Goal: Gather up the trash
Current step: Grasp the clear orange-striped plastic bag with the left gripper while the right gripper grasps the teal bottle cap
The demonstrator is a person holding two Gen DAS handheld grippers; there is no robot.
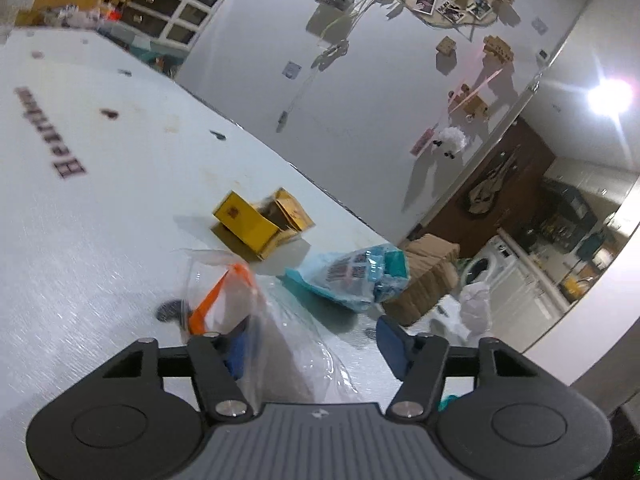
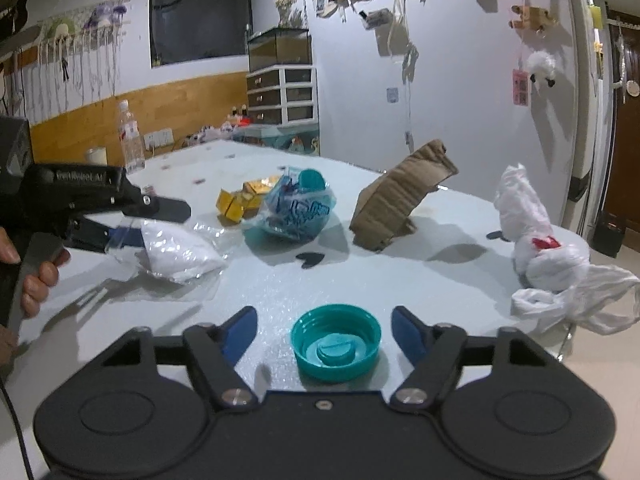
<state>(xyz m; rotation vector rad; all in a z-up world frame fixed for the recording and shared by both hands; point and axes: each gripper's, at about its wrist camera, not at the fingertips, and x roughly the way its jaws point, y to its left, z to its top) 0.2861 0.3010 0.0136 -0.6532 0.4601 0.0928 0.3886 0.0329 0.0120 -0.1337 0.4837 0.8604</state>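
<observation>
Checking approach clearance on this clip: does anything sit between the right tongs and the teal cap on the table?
Nothing visible does. The teal cap lies open side up on the table, between the open fingers of the right tongs, with bare tabletop on both sides. The nearest clutter, the white plastic bag, lies apart to its right.

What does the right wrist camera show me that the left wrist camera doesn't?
Only the right wrist view shows the teal cap lying between the open right gripper fingers, a clear water bottle, and the whole left gripper from outside. Only the left wrist view shows the orange strip on the clear plastic bag at the open left gripper, and a washing machine. Both show the yellow carton, blue wrapper bag, brown cushion and white plastic bag.
</observation>
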